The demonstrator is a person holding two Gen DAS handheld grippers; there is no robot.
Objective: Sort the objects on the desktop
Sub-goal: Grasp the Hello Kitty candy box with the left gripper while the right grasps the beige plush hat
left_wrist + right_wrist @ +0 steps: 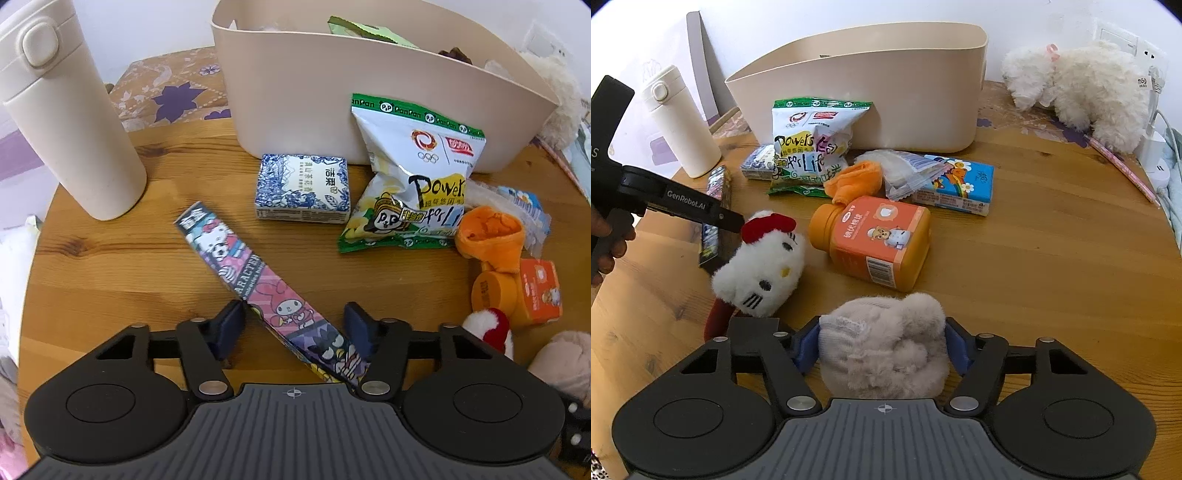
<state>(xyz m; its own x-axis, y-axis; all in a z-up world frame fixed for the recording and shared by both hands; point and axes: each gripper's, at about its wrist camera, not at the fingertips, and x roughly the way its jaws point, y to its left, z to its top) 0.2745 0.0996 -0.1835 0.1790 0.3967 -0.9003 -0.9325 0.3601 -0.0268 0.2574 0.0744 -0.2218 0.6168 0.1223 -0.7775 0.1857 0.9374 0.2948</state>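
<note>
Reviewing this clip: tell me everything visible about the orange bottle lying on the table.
The orange bottle lies on its side on the wooden table, its round orange cap pointing left toward the white cat plush, with a gap between them. It looks like smooth plastic, squarish in body, with an orange label showing a cartoon bear and a barcode near the base. The cap is on. An orange cloth touches its neck. Neither hand-held gripper touches it.

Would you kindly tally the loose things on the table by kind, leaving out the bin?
Plush toys: 3, namely white cat plush, beige plush, white fluffy plush
Tissue packs: 2, blue-white, blue cartoon
Snack bag: 1
Orange bottle: 1
Cartoon box: 1
Flask: 1
Total: 9
</note>
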